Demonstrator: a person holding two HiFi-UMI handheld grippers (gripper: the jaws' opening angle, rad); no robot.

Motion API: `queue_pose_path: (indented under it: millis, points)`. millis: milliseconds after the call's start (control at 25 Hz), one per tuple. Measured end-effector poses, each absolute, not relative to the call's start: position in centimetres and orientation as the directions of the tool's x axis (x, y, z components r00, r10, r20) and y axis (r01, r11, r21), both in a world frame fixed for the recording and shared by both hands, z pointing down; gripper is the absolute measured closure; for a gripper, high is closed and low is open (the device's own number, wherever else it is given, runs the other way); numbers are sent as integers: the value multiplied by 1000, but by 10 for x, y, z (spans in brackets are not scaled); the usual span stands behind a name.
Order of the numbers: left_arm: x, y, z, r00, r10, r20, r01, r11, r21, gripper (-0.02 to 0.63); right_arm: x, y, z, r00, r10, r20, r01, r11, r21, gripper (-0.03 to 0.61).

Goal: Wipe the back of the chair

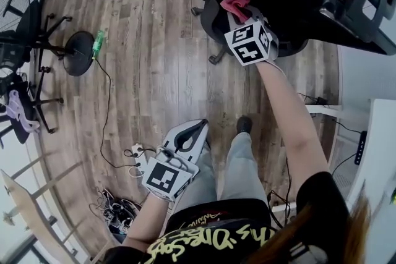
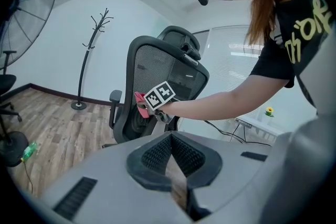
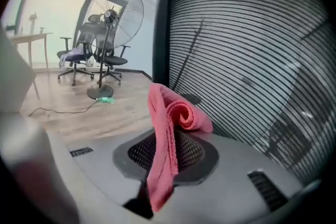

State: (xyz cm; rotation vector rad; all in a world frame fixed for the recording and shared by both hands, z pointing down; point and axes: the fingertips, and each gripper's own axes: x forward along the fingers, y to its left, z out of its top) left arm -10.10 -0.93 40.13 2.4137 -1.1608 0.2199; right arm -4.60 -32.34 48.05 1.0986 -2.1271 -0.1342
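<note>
Right gripper (image 1: 240,12) clamped on a rolled red cloth (image 3: 164,139), held right at the black mesh back of the chair (image 3: 252,60); contact can't be made out. Left gripper (image 1: 197,128) low over the wood plank floor (image 1: 142,52), jaws together, nothing between them. Room: white walls, standing fan (image 3: 114,13), coat stand (image 2: 93,55), cable (image 1: 105,102) on the floor.

- Cloth (image 3: 167,136): soft pink fabric, matt, hemmed edge.
- Chair back (image 3: 252,55): black ribbed mesh, matt plastic frame.
- Floor (image 1: 154,65): wood-grain planks, slight sheen.
- Left gripper (image 2: 171,139): smooth matt grey plastic, ridged black jaws.
</note>
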Motion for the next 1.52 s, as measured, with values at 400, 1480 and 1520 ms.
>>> queue_pose_path:
  millis: [400,1480,1520]
  points:
    - [-88,-5,403,662,-671,333,-748,-572,335,620,-93,-257,417,-642,-683,350,-630,729,268,512]
    - [-29,-22,418,699,-622,351,-715,-602,357,620,205,-304,521,-272,-849,454,-856,428,289,512]
    - [-30,-22,420,696,-624,357,-718,-597,357,620,205,-308,528,-268,-840,471,-846,439,302,512]
